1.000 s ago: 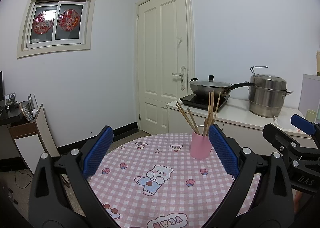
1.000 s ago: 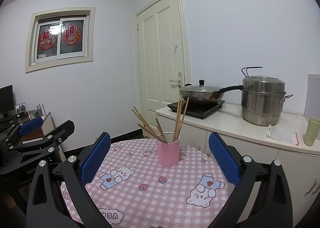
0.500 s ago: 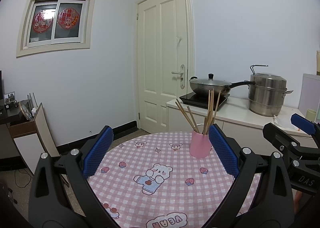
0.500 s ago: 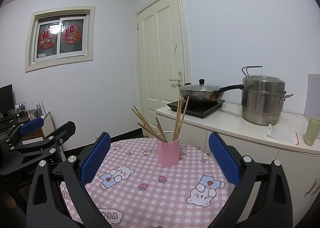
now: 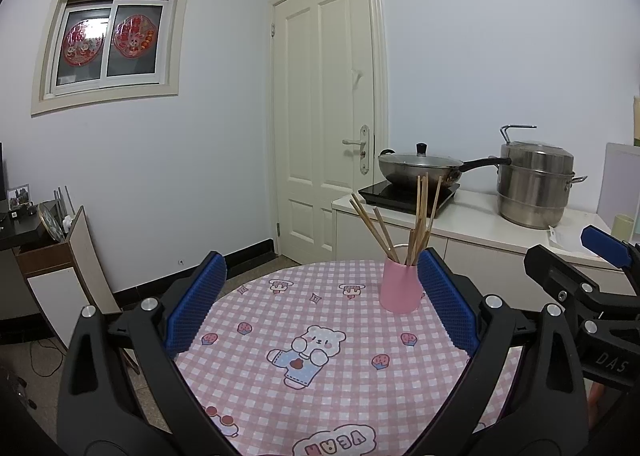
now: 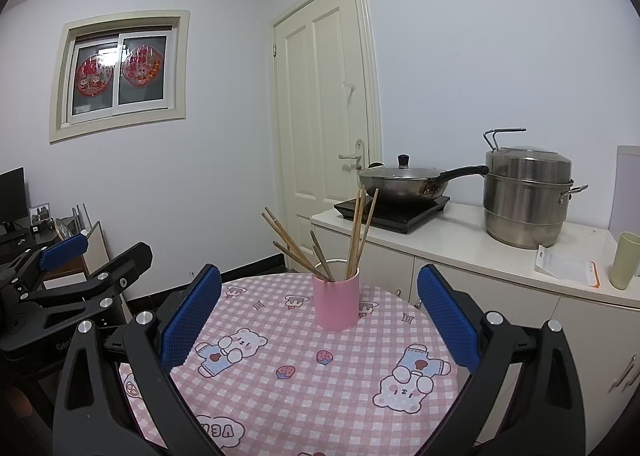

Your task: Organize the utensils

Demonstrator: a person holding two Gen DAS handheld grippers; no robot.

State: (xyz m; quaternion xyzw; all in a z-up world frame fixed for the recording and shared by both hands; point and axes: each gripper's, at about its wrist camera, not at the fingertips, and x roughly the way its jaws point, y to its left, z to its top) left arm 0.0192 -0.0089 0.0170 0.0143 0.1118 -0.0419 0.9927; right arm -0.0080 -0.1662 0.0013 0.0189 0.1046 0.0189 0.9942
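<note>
Both grippers empty, cup of chopsticks dead ahead

Left gripper [image 5: 320, 304] and right gripper [image 6: 318, 308] are spread wide, holding nothing. The pink cup [image 6: 335, 298] sits toward the table's [image 6: 280, 408] far edge, chopsticks [image 6: 356, 234] upright and fanned, nearer the right one. Only the right view shows the green cup [image 6: 624, 261] clearly.

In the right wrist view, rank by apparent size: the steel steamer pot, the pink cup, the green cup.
1. steel steamer pot
2. pink cup, though it sits nearer the camera
3. green cup, partly cut off at the frame edge
</note>
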